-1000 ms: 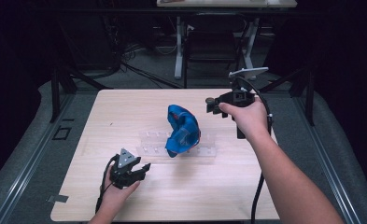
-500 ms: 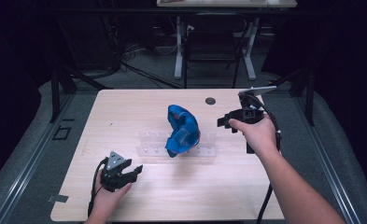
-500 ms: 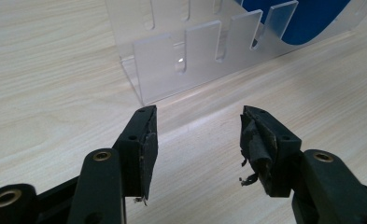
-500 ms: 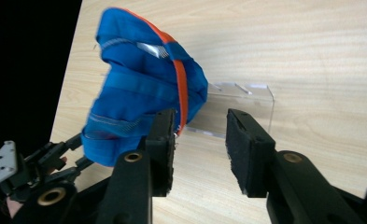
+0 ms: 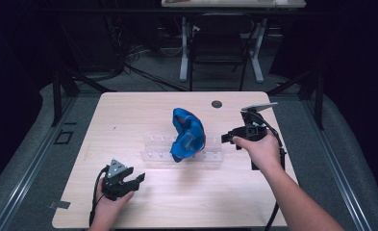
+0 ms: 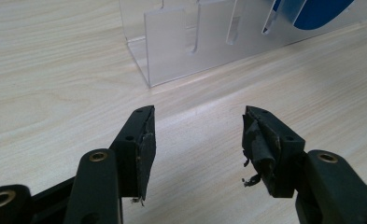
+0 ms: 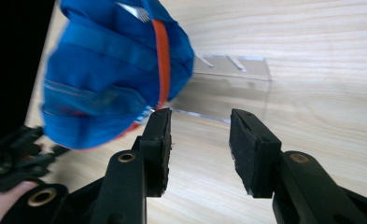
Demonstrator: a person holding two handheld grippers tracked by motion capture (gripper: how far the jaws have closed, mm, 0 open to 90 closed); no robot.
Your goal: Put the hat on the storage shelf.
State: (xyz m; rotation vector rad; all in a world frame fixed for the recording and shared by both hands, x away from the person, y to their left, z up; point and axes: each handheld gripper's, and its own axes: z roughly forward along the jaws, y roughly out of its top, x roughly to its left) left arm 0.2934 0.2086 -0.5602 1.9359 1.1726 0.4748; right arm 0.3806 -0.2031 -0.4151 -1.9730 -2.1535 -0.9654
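Note:
A blue cloth bag with an orange stripe (image 5: 187, 134) rests on a clear acrylic slotted rack (image 5: 154, 149) in the middle of the table. In the right gripper view the bag (image 7: 111, 74) bulges at upper left over the rack's end (image 7: 237, 74). My right gripper (image 5: 231, 138) hovers open just right of the rack, pointing left at the bag, with nothing between its jaws (image 7: 200, 140). My left gripper (image 5: 131, 180) is open near the front left of the table, short of the rack (image 6: 172, 42), its jaws (image 6: 197, 140) empty.
The light wooden table (image 5: 129, 115) has a small dark round disc (image 5: 217, 104) near its far edge. Beyond the table stand a chair and desk legs (image 5: 215, 48) on a grey floor. A cable trails from each gripper.
My right gripper has come down and forward from the far right corner to the rack's right end. The left gripper shifted slightly toward the front.

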